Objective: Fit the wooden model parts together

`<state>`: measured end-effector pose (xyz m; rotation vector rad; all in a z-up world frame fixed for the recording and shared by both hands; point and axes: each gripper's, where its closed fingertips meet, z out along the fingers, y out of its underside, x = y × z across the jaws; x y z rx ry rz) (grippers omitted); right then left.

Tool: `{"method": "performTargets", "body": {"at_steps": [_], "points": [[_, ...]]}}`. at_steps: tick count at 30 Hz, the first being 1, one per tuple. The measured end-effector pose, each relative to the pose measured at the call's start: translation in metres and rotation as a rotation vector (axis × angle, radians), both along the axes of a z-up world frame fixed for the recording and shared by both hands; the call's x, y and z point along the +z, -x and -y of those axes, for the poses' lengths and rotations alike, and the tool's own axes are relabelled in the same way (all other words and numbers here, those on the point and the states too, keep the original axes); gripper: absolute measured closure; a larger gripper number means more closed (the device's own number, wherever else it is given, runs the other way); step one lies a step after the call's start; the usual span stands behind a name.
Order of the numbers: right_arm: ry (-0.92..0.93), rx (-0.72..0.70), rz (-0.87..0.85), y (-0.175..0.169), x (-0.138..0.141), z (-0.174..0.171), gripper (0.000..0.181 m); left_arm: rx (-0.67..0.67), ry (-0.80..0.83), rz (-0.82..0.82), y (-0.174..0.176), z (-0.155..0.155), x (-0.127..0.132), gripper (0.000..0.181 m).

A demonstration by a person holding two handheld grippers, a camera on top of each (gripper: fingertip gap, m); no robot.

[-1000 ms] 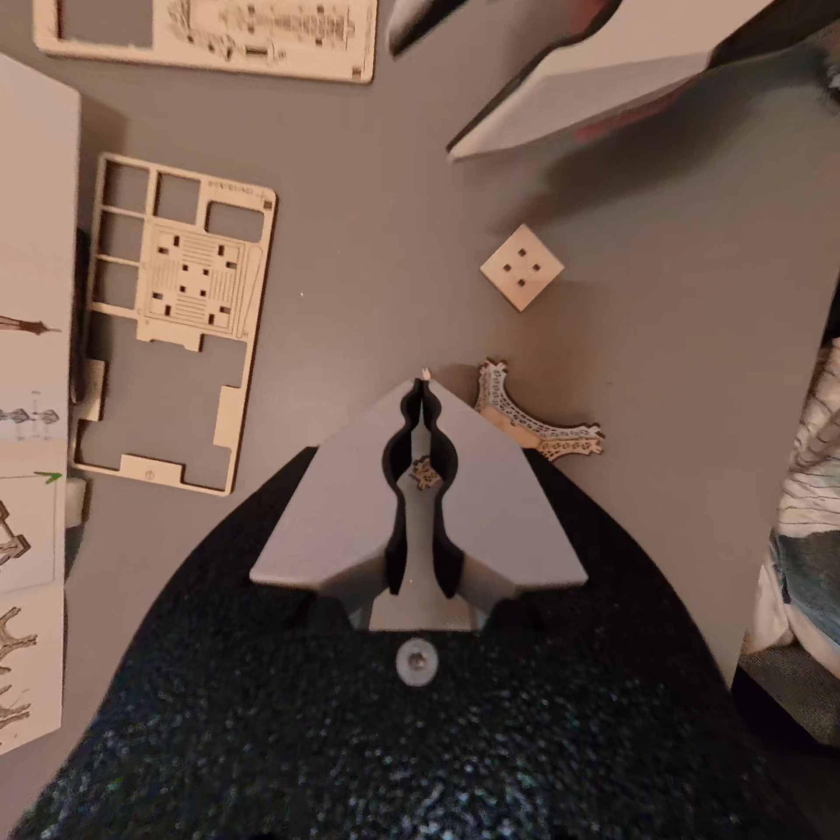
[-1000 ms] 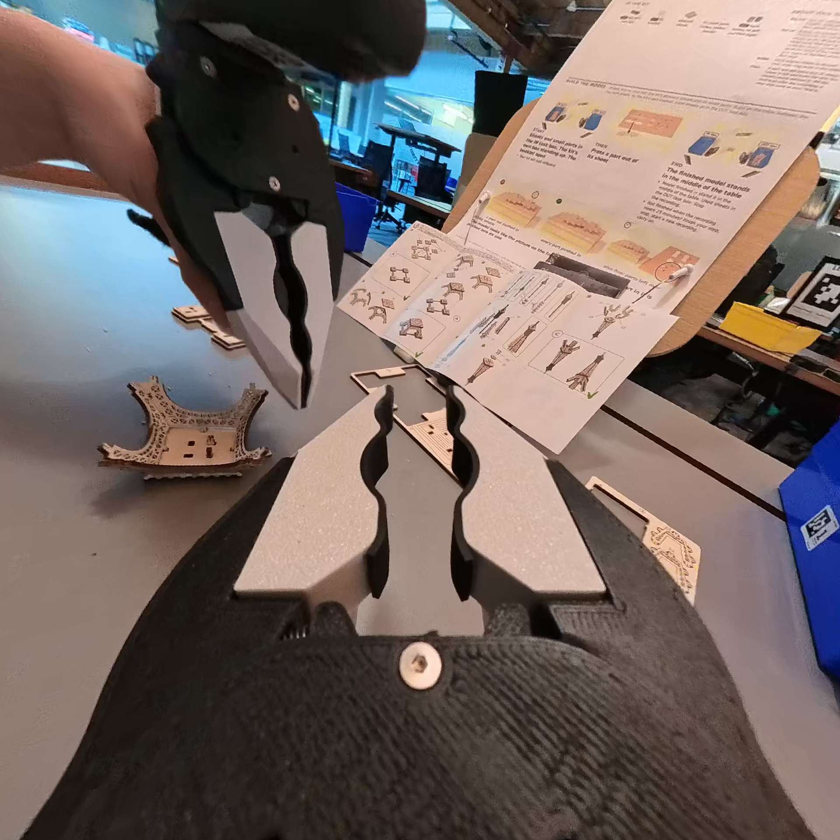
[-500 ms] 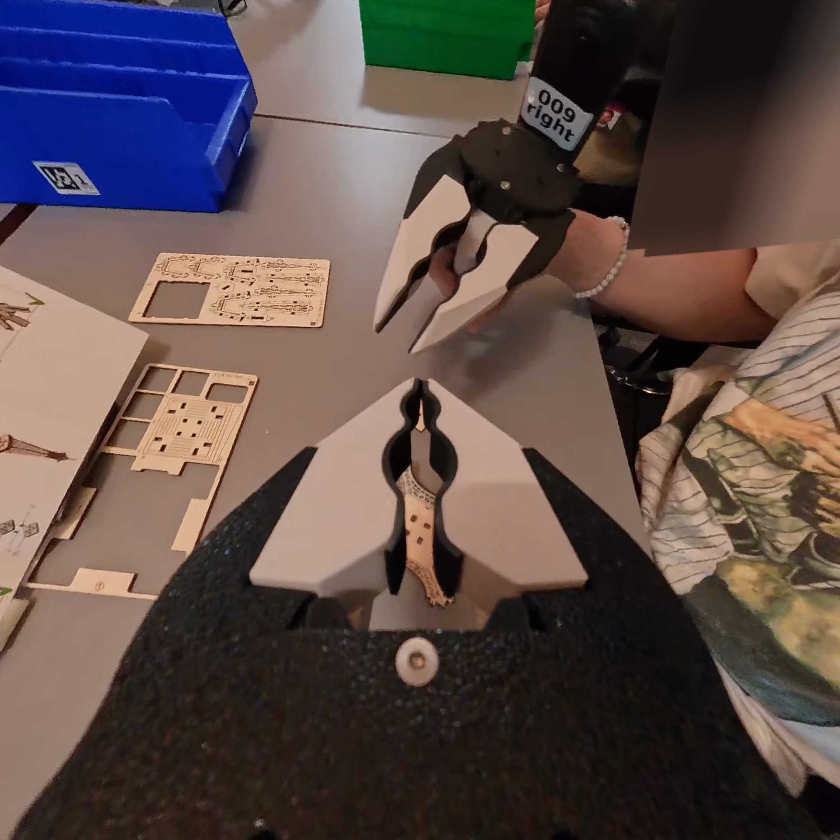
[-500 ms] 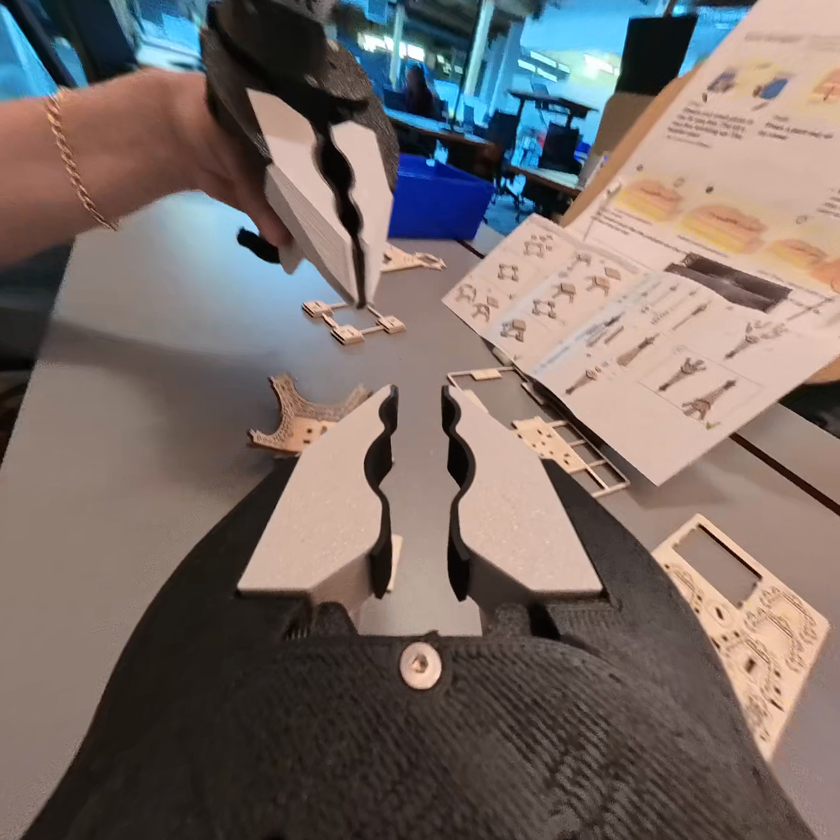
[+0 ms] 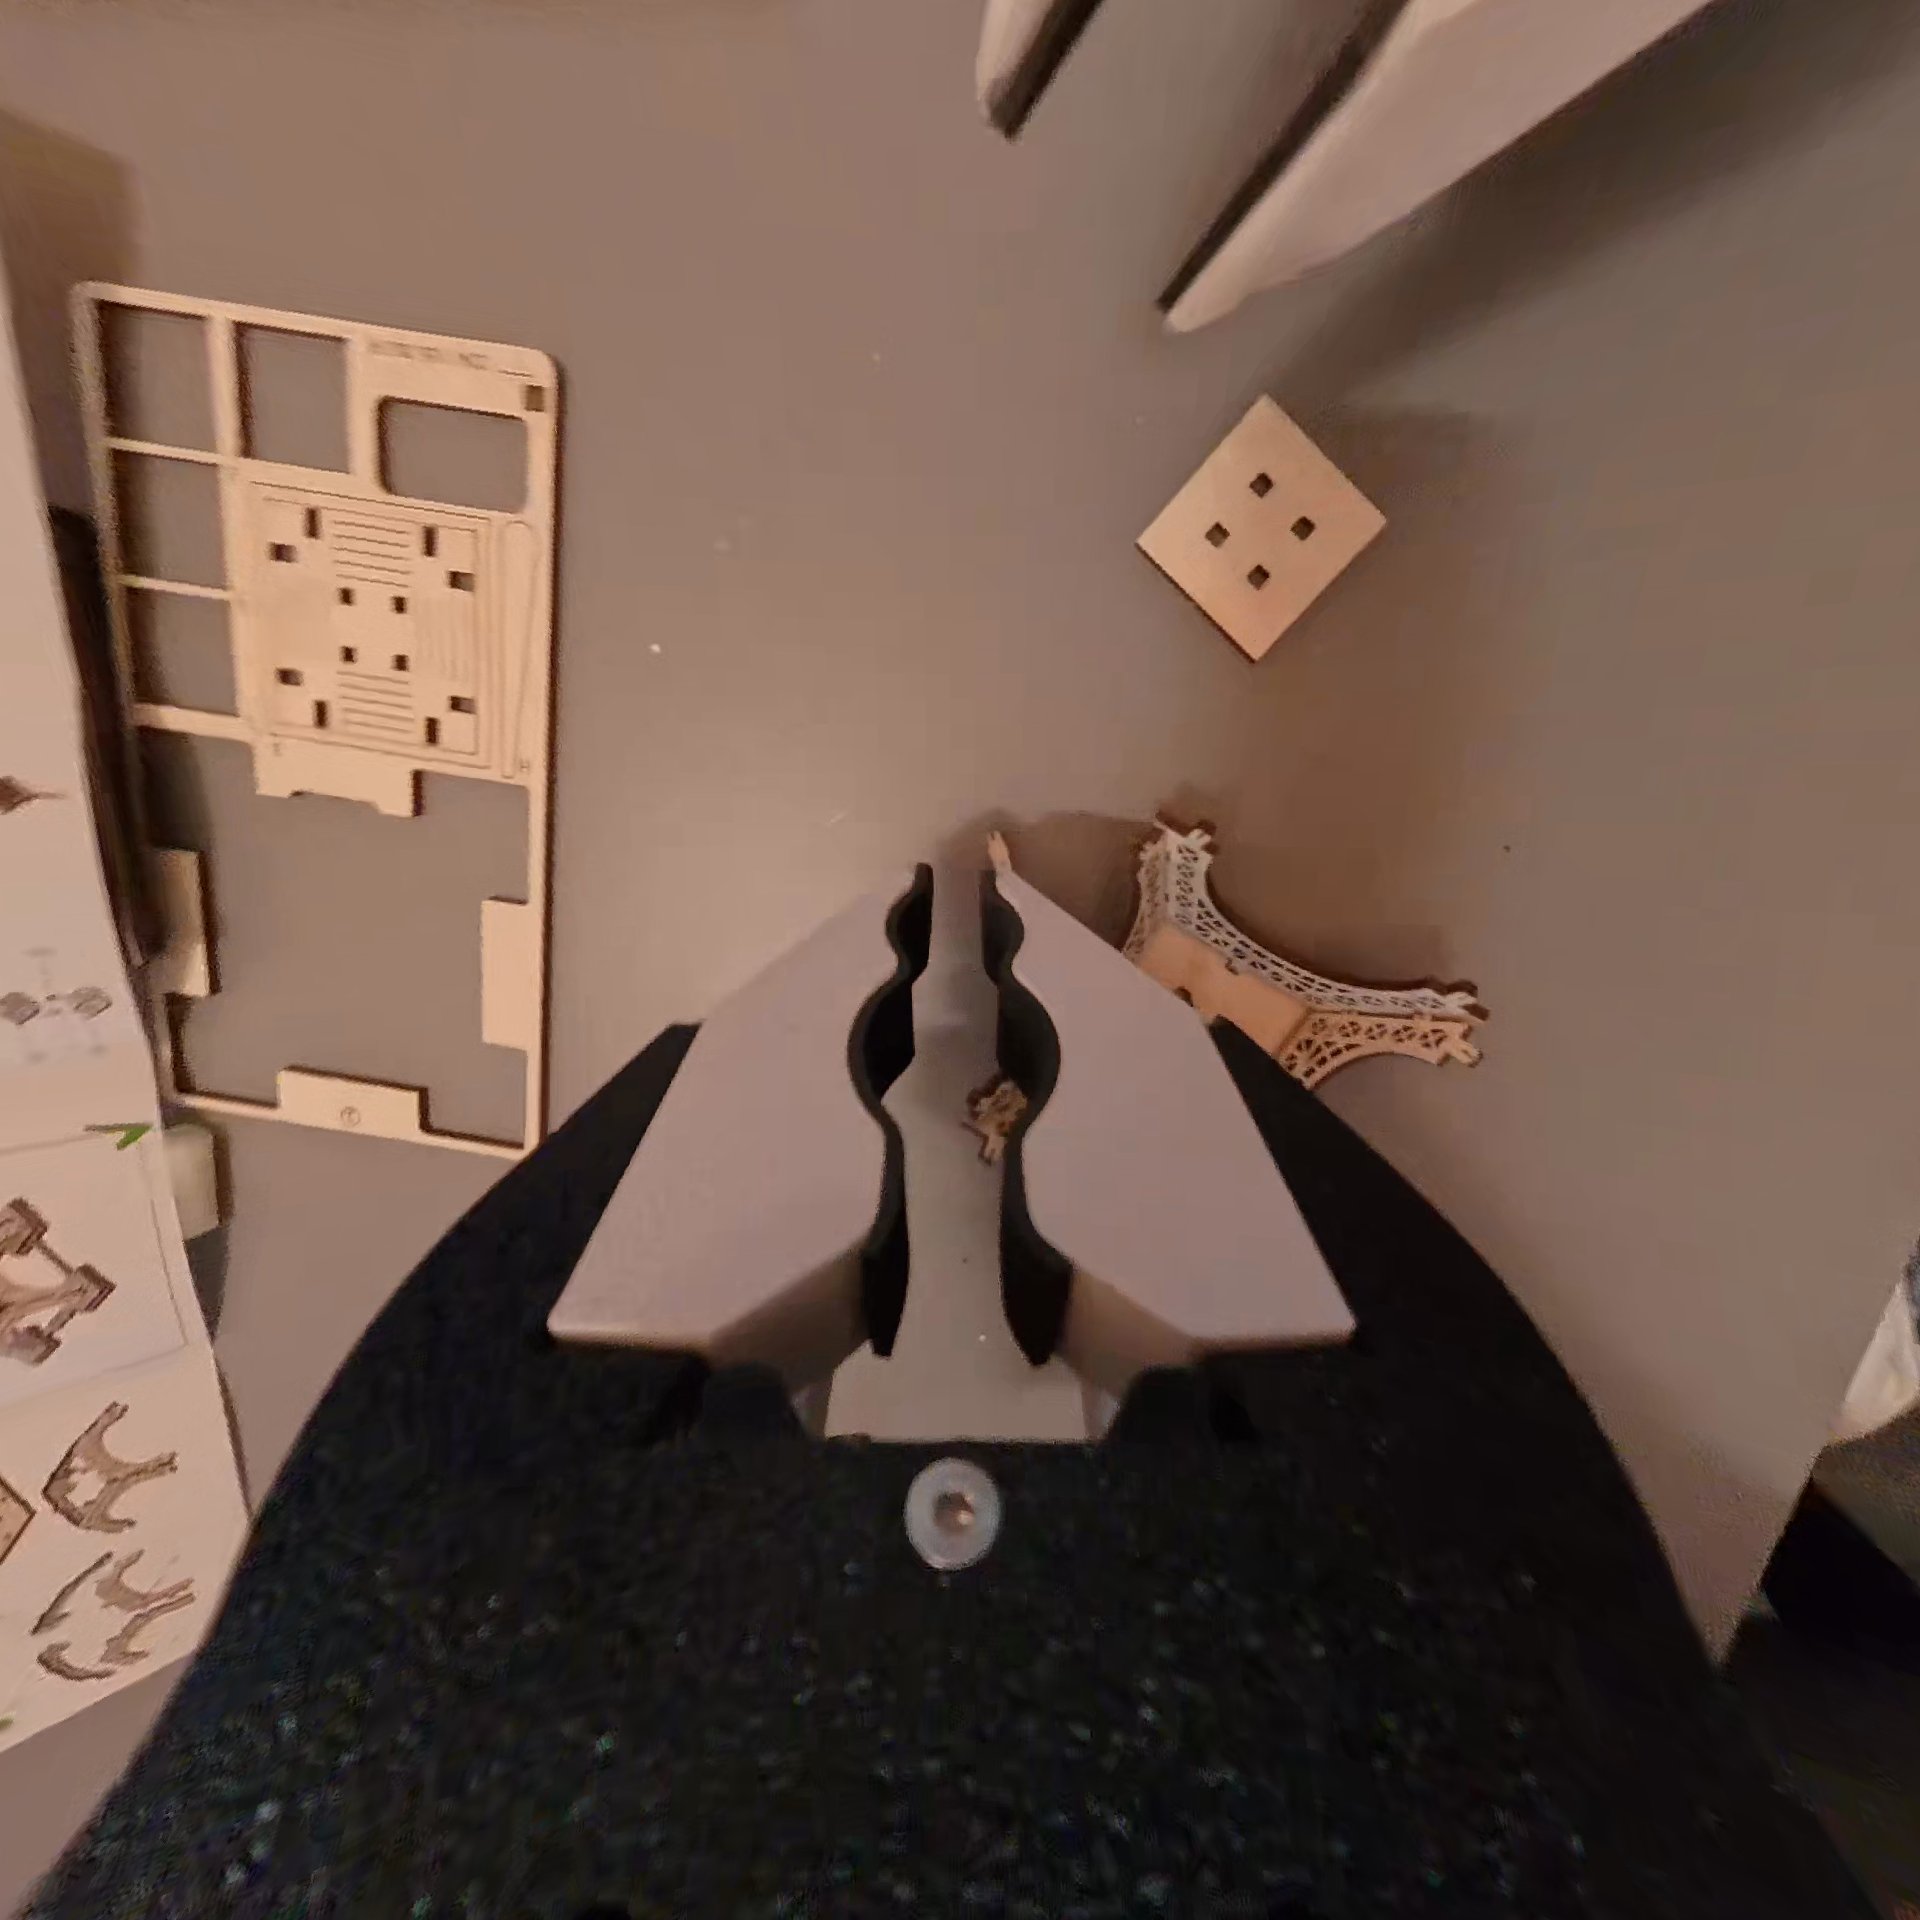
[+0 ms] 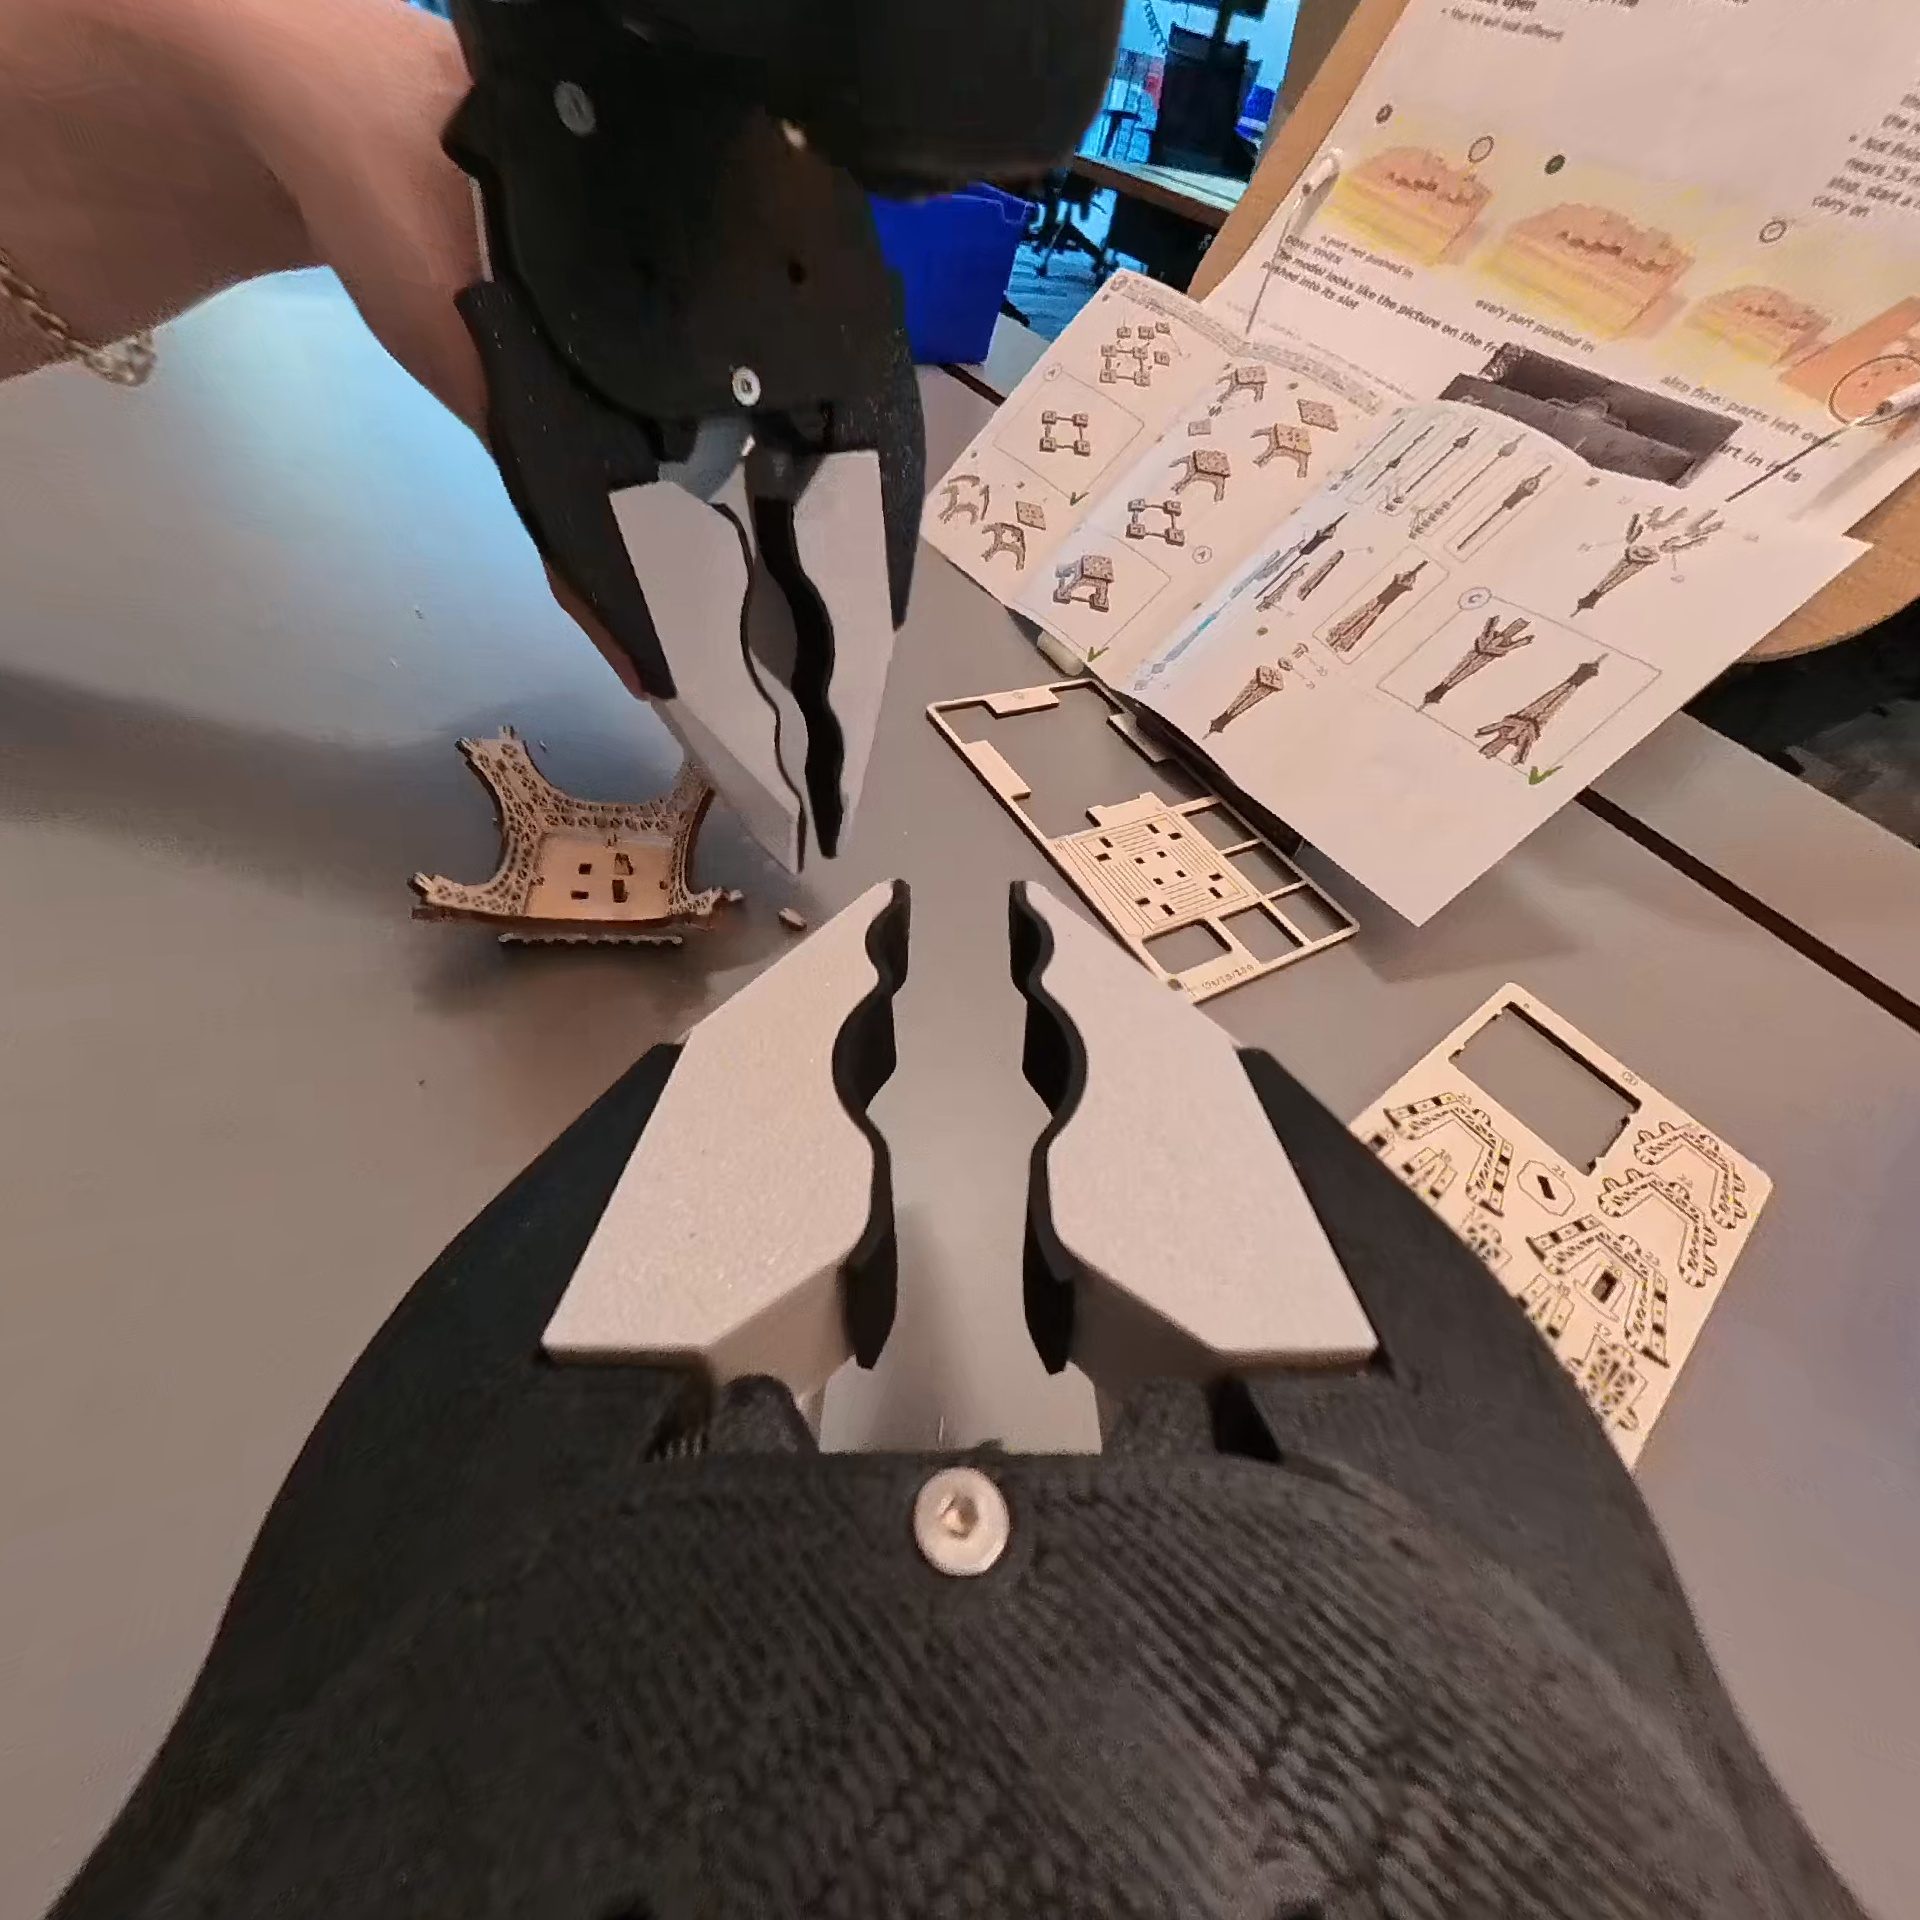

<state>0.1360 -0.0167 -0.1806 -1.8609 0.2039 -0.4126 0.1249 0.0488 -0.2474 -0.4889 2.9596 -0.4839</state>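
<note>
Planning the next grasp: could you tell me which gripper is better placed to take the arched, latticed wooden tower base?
Probably the left gripper: its slightly open tips hang beside the arched, latticed wooden tower base; the open right gripper sits farther back.

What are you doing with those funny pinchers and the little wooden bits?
A person holds a pinching tool in each hand and is building a small wooden tower model. The left tool hangs over the grey table, beside the lacy tower base. Its fingers are slightly apart, with a tiny wooden piece showing between them. The right tool is open and empty. A square plate, part sheets and picture instructions lie nearby.
</note>
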Motion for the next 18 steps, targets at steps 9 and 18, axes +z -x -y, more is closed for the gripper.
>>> {"method": "performTargets", "body": {"at_steps": [9, 18], "points": [[0.004, 0.002, -0.02, -0.002, -0.005, 0.003, 0.162, -0.003, -0.118, -0.082, 0.007, -0.001, -0.015, 0.172], [0.004, 0.013, -0.06, 0.001, -0.008, 0.001, 0.161, -0.006, -0.068, -0.053, 0.004, 0.004, -0.013, 0.181]]}}
